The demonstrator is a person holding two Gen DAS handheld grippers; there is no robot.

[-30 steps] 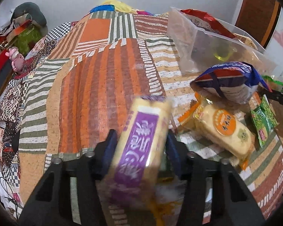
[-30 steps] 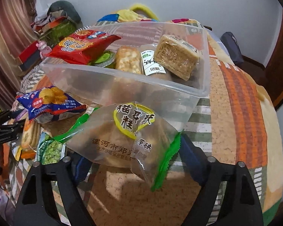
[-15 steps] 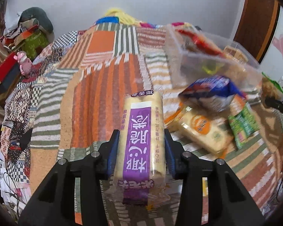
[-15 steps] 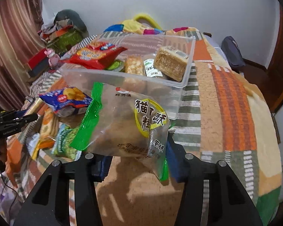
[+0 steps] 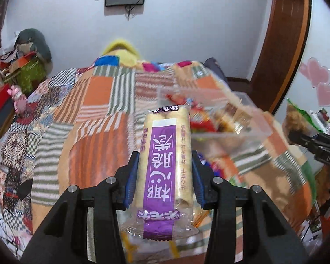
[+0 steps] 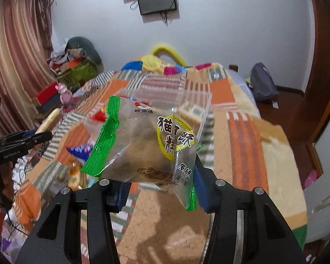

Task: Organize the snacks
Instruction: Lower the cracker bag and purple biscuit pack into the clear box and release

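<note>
My left gripper [image 5: 165, 176] is shut on a long purple-labelled biscuit pack [image 5: 165, 167] and holds it high above the bed. My right gripper [image 6: 160, 184] is shut on a clear pastry bag with green ends [image 6: 143, 147], also lifted. The clear plastic snack box [image 5: 220, 121] with several snacks inside lies ahead and right of the left gripper; in the right wrist view the box [image 6: 171, 96] sits behind the pastry bag. The right gripper also shows at the right edge of the left wrist view [image 5: 314, 145]; the left gripper with its pack shows at the left of the right wrist view [image 6: 22, 140].
A striped patchwork blanket [image 5: 94, 114] covers the bed. Loose snack packets [image 6: 79, 151] lie on it near the box. Piled clutter and boxes [image 5: 22, 66] stand at the far left. A wooden door frame [image 5: 283, 44] is at the right, a bag [image 6: 261, 83] on the floor.
Both grippers have risen and tilted up with their packs, so the bed and box look lower and farther. The loose packets have dropped mostly out of the left view.
</note>
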